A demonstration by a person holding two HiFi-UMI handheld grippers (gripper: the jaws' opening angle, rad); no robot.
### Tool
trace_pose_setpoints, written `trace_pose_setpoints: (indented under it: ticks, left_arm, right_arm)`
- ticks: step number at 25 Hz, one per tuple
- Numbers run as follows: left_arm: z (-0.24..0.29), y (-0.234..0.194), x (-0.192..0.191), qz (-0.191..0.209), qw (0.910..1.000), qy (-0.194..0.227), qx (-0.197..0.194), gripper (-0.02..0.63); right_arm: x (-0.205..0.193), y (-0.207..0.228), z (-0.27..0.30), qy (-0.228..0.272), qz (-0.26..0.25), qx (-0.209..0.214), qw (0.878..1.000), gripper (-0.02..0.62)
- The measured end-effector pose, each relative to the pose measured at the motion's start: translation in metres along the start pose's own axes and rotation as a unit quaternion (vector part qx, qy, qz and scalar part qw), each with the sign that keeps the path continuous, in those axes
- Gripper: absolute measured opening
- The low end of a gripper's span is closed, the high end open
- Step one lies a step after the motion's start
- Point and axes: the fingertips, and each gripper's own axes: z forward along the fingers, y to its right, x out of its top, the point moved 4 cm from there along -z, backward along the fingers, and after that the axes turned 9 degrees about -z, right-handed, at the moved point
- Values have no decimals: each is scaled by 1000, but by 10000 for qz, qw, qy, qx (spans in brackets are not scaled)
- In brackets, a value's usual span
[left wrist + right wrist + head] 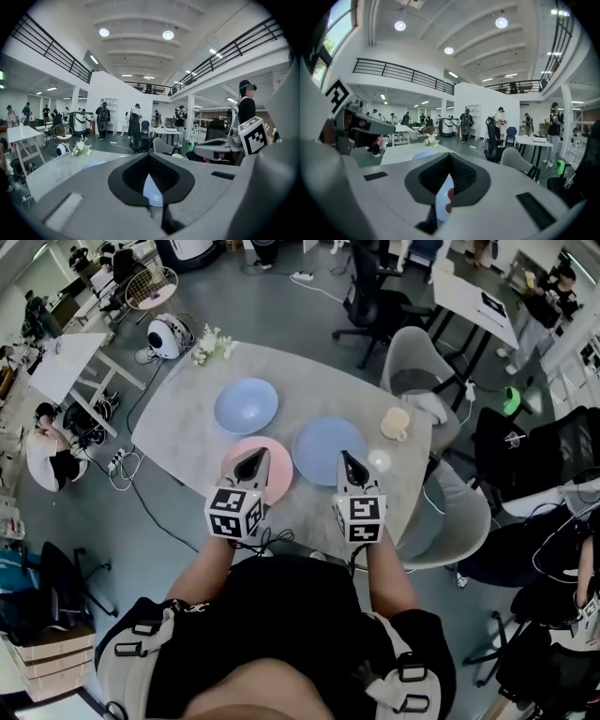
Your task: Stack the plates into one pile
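Three flat: pink plate (281,482), far blue plate (246,405), near blue plate (319,448); left gripper (251,461), right gripper (348,463) closed

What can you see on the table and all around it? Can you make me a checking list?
Surface: grey oval table, plates spread out, not stacked yet.
Job's things: light blue plate, pink plate, blue plate, each lying singly.
Clutter: cream cup, small white round thing, flowers.
Grippers: left tongs over the pink plate, right tongs at the blue plate's near edge; both shut, holding nothing.
Cables: wires on the floor left of the table.
Surroundings: grey chair, desks, people.
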Motion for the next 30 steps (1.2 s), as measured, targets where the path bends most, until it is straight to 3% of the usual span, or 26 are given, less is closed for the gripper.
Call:
trace_pose_setpoints:
  ticks: [5, 8, 10, 14, 21, 30]
  left_arm:
    - [0, -8, -1, -63, 10000, -16, 61, 2]
    - [1, -15, -1, -109, 9999, -32, 109, 2]
    - [-1, -18, -2, -143, 9998, -18, 138, 2]
    - [-4, -23, -4, -181, 9997, -10, 190, 2]
    - [-13, -34, -8, -259, 9991, -16, 349, 2]
    - [-32, -48, -15, -325, 9972, -38, 665, 2]
  right_arm:
    - [-19, -2, 13, -521, -855, 434, 9940, -2]
    - [-27, -3, 25, -661, -1099, 738, 9890, -3]
    - [-34, -8, 30, -773, -1187, 1041, 9844, 71]
    - [-47, -16, 41, -1015, -1419, 1465, 9737, 107]
    - [-79, -37, 61, -1527, -1934, 2166, 9446, 140]
    - [-134, -74, 74, -2291, -2277, 3045, 8961, 153]
